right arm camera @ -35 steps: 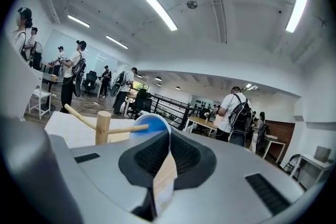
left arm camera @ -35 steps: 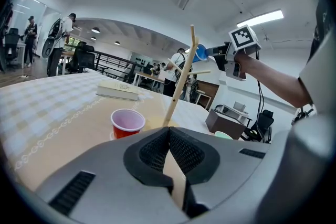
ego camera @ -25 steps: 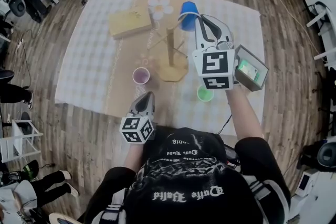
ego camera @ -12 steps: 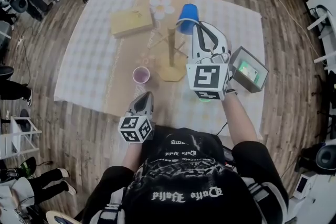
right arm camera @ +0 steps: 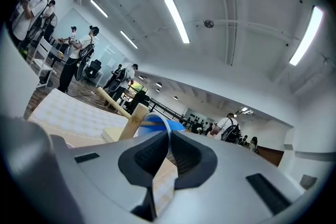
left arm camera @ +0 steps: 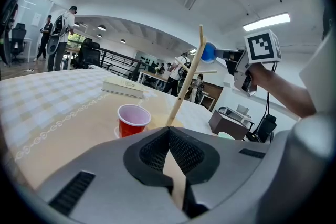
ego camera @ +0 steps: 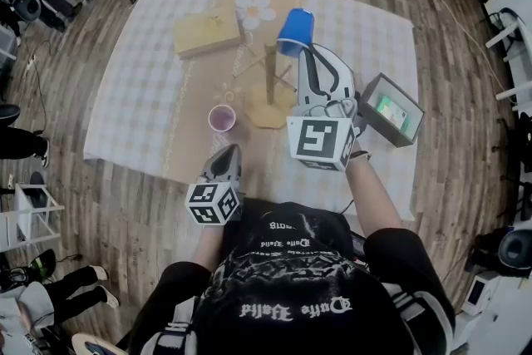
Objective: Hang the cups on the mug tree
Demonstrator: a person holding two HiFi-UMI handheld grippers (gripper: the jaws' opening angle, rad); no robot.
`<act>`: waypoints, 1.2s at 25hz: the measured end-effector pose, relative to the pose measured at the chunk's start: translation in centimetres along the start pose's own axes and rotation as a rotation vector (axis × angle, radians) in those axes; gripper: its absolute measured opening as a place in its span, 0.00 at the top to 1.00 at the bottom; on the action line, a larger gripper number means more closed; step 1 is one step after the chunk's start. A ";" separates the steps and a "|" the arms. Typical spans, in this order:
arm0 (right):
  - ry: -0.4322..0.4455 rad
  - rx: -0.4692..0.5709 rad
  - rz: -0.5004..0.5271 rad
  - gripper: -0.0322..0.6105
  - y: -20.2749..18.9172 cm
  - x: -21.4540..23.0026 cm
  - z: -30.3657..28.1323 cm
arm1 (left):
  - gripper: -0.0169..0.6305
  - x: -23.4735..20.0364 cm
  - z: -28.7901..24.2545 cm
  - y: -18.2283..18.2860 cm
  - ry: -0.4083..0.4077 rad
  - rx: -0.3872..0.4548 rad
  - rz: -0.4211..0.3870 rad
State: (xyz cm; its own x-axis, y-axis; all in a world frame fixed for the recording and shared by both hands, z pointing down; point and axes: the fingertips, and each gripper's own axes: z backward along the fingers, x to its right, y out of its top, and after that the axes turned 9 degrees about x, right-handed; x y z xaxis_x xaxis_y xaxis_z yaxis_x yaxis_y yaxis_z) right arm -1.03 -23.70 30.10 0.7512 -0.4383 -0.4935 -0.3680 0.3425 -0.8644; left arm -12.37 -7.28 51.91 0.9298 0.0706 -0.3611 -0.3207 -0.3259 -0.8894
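The left gripper (ego camera: 229, 150) has not shifted since a second ago. Its fingers are pressed together with nothing between them, pointing slightly down at the counter (ego camera: 141, 87). Ahead of those fingers and a little to their left, the red cup (ego camera: 221, 119) stands upright with its mouth up, where it stood before.

Straight beyond the left fingers is the mug tree (ego camera: 269, 77). Its post, the long axis, stands upright on a flat wooden base, and thin pegs slant off it.

The blue cup (ego camera: 294, 29) has come in toward the tree. A second ago it hung off to the post's right; now it is in the air just beside the top of the post. It is tipped over, with its long axis slanting. The bottom points away from the right fingers, and the mouth faces back and down toward the post.

The right gripper (ego camera: 305, 56) has moved left with the cup. Its marker cube now covers the spot where the green cup (left arm camera: 226, 135) showed in the head view. Its fingers stand narrow on the blue cup's rim, which is between them, and they have just been easing open a little. Right of those fingers, the grey box (ego camera: 391, 108) sits unmoved.
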 end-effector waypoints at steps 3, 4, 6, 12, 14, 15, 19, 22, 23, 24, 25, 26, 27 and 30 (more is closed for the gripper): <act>-0.002 -0.001 -0.004 0.90 -0.1 -0.3 0.3 | 0.95 -0.2 0.0 0.0 0.003 -0.001 0.008; -0.001 -0.002 -0.005 0.90 -0.1 -0.4 0.4 | 0.95 -0.2 0.0 0.0 0.004 -0.002 0.010; 0.004 -0.008 -0.006 0.89 -0.1 -0.7 0.6 | 0.95 -0.2 0.0 0.0 0.007 -0.003 0.013; 0.019 -0.023 -0.006 0.88 -0.7 -1.6 1.1 | 0.95 -0.1 -0.1 -0.1 0.011 -0.009 0.019; 0.020 -0.026 -0.012 0.88 -0.8 -1.6 1.1 | 0.94 -0.3 -0.1 -0.1 0.021 -0.008 0.022; 0.026 -0.031 -0.021 0.87 -0.9 -1.8 1.1 | 0.95 -0.5 -0.1 -0.1 0.027 -0.005 0.025; 0.091 -0.070 -0.116 0.77 -1.8 -3.4 1.3 | 0.94 -1.4 0.0 -0.3 0.047 0.000 0.041; 0.105 -0.096 -0.213 0.75 -2.7 -3.6 2.1 | 0.95 -1.6 -0.2 -0.5 0.047 -0.003 0.043; 0.099 -0.109 -0.247 0.75 -3.1 -3.3 2.6 | 0.95 -1.5 -0.2 -0.4 0.046 -0.004 0.042; 0.090 -0.128 -0.282 0.75 -3.7 -2.8 3.1 | 0.95 -1.4 -0.2 -0.4 0.046 -0.005 0.041; 0.079 -0.154 -0.319 0.76 -4.6 -2.2 3.7 | 0.95 -1.4 -0.2 -0.4 0.046 -0.006 0.042; 0.065 -0.186 -0.359 0.76 -5.7 -1.6 4.4 | 0.94 -1.4 -0.2 -0.3 0.048 -0.007 0.043; 0.051 -0.223 -0.402 0.76 -7.1 -1.0 5.2 | 0.95 -1.4 -0.2 -0.3 0.048 -0.007 0.045; 0.006 -0.349 -0.554 0.77 -12.2 0.5 8.1 | 0.95 -1.6 -0.5 -0.5 0.046 -0.009 0.051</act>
State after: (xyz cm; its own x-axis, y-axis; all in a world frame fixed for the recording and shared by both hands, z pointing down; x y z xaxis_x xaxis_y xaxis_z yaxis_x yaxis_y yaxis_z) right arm 8.27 -21.36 41.21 0.8778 -0.4777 0.0339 -0.0847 -0.2244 -0.9708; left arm -13.64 -7.72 53.04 0.9196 0.0101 -0.3926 -0.3666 -0.3364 -0.8674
